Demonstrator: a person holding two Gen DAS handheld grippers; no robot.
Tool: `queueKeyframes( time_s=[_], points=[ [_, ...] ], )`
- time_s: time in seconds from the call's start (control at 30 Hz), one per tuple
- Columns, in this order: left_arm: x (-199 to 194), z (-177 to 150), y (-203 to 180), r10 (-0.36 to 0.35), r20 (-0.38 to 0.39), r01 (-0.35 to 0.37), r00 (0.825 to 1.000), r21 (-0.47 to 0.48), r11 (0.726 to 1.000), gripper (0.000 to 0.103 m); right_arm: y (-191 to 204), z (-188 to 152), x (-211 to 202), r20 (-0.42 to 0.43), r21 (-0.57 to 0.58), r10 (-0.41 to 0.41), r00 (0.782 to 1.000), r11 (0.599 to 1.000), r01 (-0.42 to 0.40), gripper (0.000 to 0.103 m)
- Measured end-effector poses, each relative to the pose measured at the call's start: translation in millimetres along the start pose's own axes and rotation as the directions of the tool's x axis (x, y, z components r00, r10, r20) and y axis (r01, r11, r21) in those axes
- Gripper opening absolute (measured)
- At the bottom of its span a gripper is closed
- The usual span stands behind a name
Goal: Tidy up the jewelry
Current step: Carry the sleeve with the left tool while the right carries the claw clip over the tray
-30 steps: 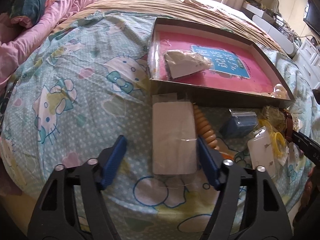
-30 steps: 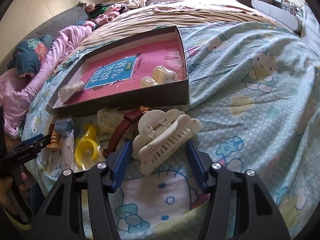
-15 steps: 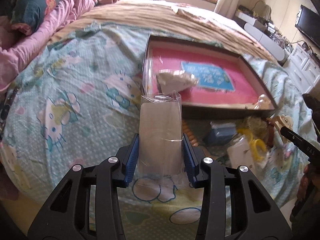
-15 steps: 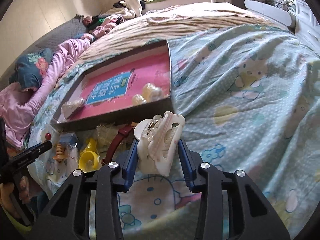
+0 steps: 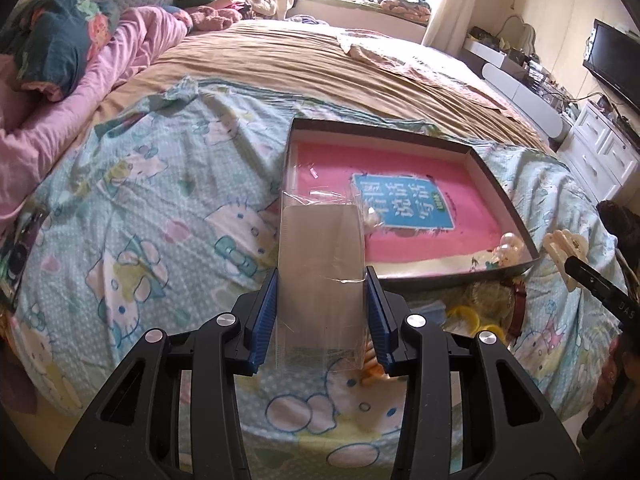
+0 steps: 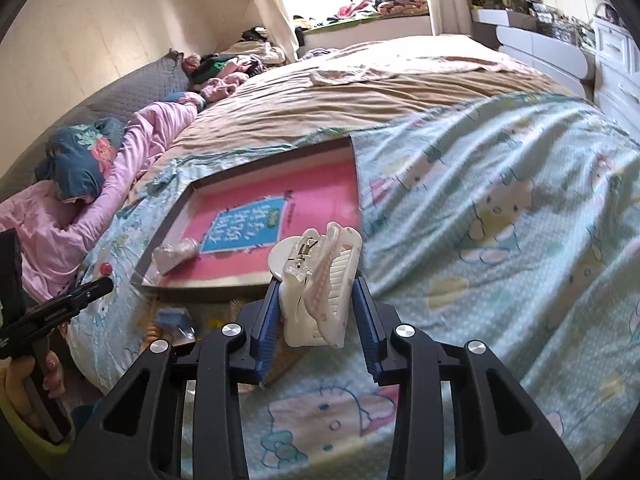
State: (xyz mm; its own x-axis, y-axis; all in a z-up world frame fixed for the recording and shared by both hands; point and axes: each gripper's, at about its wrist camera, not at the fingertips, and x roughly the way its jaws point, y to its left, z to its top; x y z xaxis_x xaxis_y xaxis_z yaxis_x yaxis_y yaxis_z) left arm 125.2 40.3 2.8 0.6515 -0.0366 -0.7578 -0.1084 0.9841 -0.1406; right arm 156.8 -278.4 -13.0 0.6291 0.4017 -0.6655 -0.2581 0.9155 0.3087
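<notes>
My left gripper (image 5: 321,316) is shut on a clear plastic packet with a white card (image 5: 320,264), held above the bed's near edge in front of the box. My right gripper (image 6: 316,320) is shut on a white claw hair clip (image 6: 316,280), lifted above the bedspread; the clip also shows in the left wrist view (image 5: 564,246). The shallow dark box with pink lining (image 5: 424,148) lies on the bed and holds pearl pieces (image 5: 506,246) and a small bagged item (image 6: 176,252).
Loose items lie in front of the box: yellow rings (image 5: 466,316), a brown strap (image 5: 520,308), a blue packet (image 6: 174,318). A Hello Kitty bedspread (image 5: 160,208) covers the bed. Pink bedding (image 5: 100,80) lies left. Drawers (image 5: 600,148) stand right.
My left gripper closed on the packet and lifted it off the bed. My right gripper closed on the hair clip and raised it, tilting it upright.
</notes>
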Motion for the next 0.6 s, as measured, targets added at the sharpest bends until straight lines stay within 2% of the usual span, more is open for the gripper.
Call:
queueKeyframes(
  time_s=[0.2,0.3,0.43,0.6],
  points=[
    [8.4,12.1,-14.6,-0.01,0.002,0.01,1.0,0.028,1.0,0.033,12.1,14.6,7.5,0.017,-0.023,0.031,0.999,0.999,-0.03,0.033],
    [14.2,18.7,-21.7,-0.015,0.0,0.015,1.0,0.039,0.999,0.033,17.6,22.5,12.7,0.026,-0.039,0.032,0.999,0.999,-0.031,0.032],
    [20.5,25.8,-28.4,-0.021,-0.001,0.021,1.0,0.052,0.998,0.033,21.9,32.1,22.1,0.027,-0.052,0.036,0.999,0.998,-0.035,0.026],
    [34.5,33.4,-38.8,-0.022,-0.014,0.023,1.0,0.074,0.997,0.033,23.9,42.4,39.8,0.03,-0.066,0.021,0.999,0.998,-0.019,0.026]
  ],
)
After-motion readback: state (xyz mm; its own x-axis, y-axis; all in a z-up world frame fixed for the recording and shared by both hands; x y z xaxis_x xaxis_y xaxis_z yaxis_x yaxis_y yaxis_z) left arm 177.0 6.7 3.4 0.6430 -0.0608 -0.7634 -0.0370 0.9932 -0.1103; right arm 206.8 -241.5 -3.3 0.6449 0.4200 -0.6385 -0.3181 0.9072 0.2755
